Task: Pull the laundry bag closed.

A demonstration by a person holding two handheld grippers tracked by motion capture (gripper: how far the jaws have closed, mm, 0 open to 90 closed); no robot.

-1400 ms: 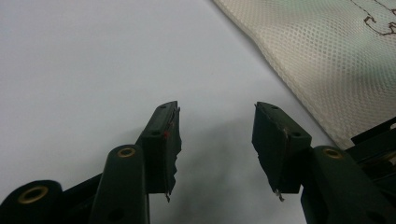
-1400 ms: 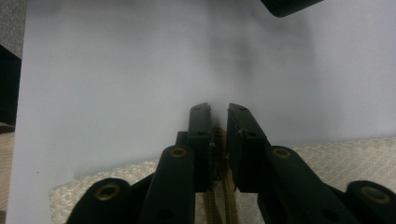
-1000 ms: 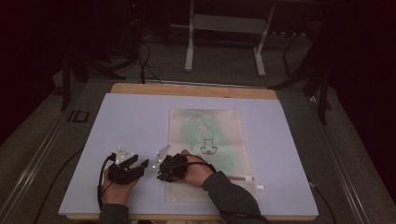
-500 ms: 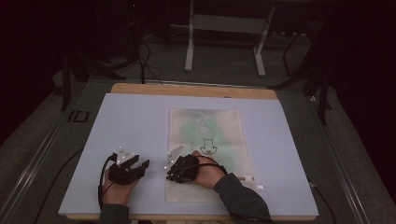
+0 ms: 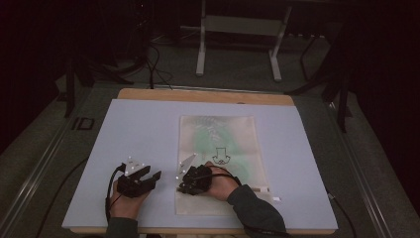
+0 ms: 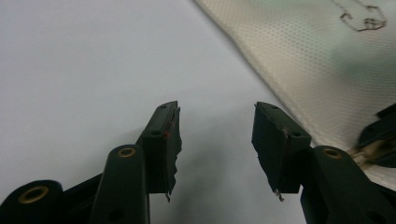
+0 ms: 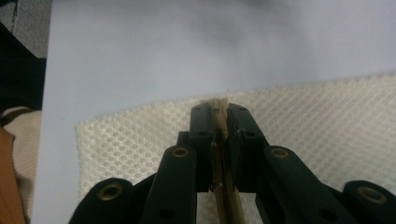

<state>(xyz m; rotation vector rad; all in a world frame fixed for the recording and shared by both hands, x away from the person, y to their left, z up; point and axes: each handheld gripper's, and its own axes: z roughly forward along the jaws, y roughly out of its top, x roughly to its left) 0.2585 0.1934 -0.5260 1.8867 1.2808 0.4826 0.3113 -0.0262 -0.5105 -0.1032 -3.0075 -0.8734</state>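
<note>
Mesh bag (image 5: 218,163): right hand-held gripper (image 7: 218,109) clamps its edge; left hand-held gripper (image 6: 215,140) gapes beside.

Mesh bag (image 5: 218,163) near edge hidden under right tongs (image 5: 190,184); contents blurred.

Pale lavender sheet (image 5: 148,134) covers most of the wooden tabletop (image 5: 198,95); a bare wood strip shows along the far edge. Grey carpet floor (image 5: 317,64) lies all around. A light metal frame (image 5: 237,25) stands far centre, its two legs on the floor. Black cables (image 5: 153,64) run over the floor at far left. An "ID" mark (image 5: 81,123) sits on the floor left of the table. A metal rail (image 5: 34,173) runs along the near left. A dark post (image 5: 341,99) stands far right.
</note>
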